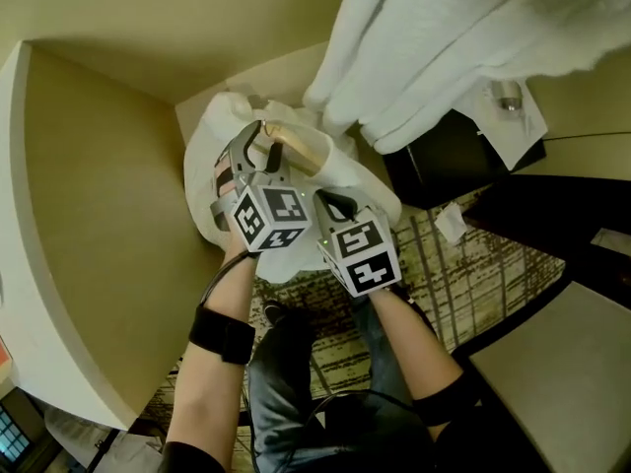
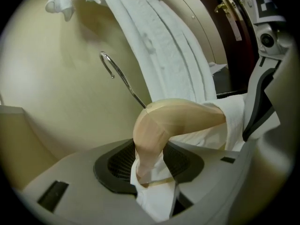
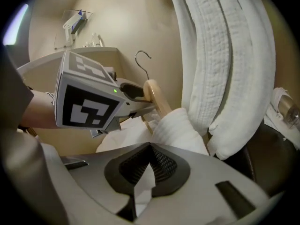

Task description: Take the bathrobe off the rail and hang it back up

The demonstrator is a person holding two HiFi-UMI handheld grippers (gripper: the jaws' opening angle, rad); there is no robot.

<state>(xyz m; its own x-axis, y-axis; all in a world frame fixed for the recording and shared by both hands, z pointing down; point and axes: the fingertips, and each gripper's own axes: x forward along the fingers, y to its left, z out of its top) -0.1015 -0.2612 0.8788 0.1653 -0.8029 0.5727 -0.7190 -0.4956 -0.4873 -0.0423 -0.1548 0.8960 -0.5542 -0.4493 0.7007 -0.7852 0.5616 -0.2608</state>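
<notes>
In the beige corner in front of the person, low over the patterned carpet [image 1: 473, 274], both grippers hold a bathrobe [image 1: 205, 156] draped on a wooden hanger [image 1: 296, 150]. The robe is off the rail. It bunches in a white heap around and beneath the two grippers, close against the wall [image 1: 108, 166] on the left.

The left gripper [image 1: 254, 146] is clamped on one curved end of the wooden hanger. In the left gripper view the pale wood [image 2: 173, 118] passes between the dark pads, with a strip of white robe cloth caught beside it and trailing toward the camera. The hanger's metal hook [image 2: 117, 74] stands free above the wood, touching nothing, with its open curl toward the far wall.

The right gripper [image 1: 331, 201] sits just right of the left one, their marker cubes almost touching. Its jaws are pressed together on a thin fold of the bathrobe's cloth [image 3: 143, 184], which pokes out toward the camera between the pads. Past its jaws, a ribbed white part of the robe lies over the hanger's arm [image 3: 157, 97], and the left gripper's cube [image 3: 89, 97] shows beside it on the left.

A second white robe [image 1: 424, 57] hangs farther off at the upper right, in long thick folds. Under it stands a dark cabinet [image 1: 454, 156].
</notes>
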